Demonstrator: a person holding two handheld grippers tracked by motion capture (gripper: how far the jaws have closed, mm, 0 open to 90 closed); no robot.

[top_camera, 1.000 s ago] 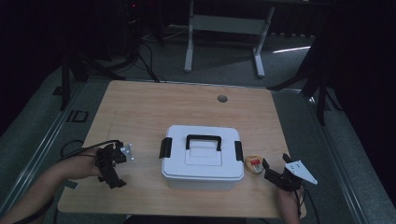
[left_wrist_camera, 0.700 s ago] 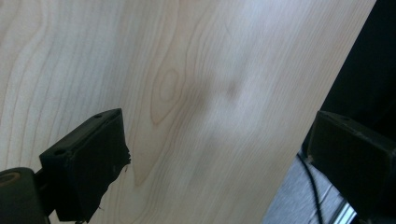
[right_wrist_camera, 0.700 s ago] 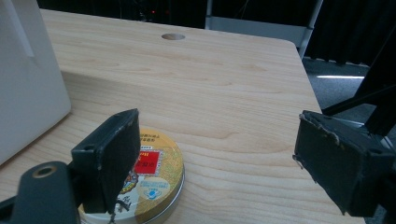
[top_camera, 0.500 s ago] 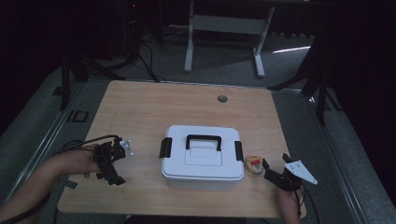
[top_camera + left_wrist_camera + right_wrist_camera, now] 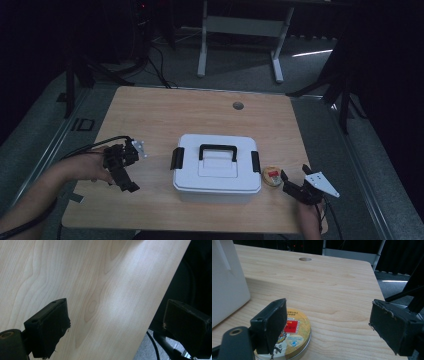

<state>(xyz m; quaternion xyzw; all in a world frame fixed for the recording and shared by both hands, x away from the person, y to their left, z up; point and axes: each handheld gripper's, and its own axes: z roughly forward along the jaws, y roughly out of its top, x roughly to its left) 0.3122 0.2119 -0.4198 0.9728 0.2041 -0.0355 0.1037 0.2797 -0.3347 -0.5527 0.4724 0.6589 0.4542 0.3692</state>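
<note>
A white lidded box (image 5: 217, 170) with a black handle and black side latches sits at the middle of the wooden table (image 5: 200, 115). A round gold tin (image 5: 272, 176) with a red label lies just right of it. My right gripper (image 5: 294, 176) is open at the near right, its jaws wide apart and empty. In the right gripper view the tin (image 5: 295, 332) lies partly behind the left jaw of that gripper (image 5: 329, 307), with the box wall (image 5: 227, 282) at the left. My left gripper (image 5: 125, 175) is left of the box, open (image 5: 116, 312) over bare wood.
A round cable hole (image 5: 238, 105) is in the table's far side, also seen as a hole (image 5: 305, 259) in the right gripper view. The table edge (image 5: 160, 302) runs close under the left gripper's right jaw. A desk frame (image 5: 240, 30) stands on the dark floor beyond.
The left hand and its gripper have shifted slightly forward and toward the box. The right gripper, the tin and the box have not moved.
</note>
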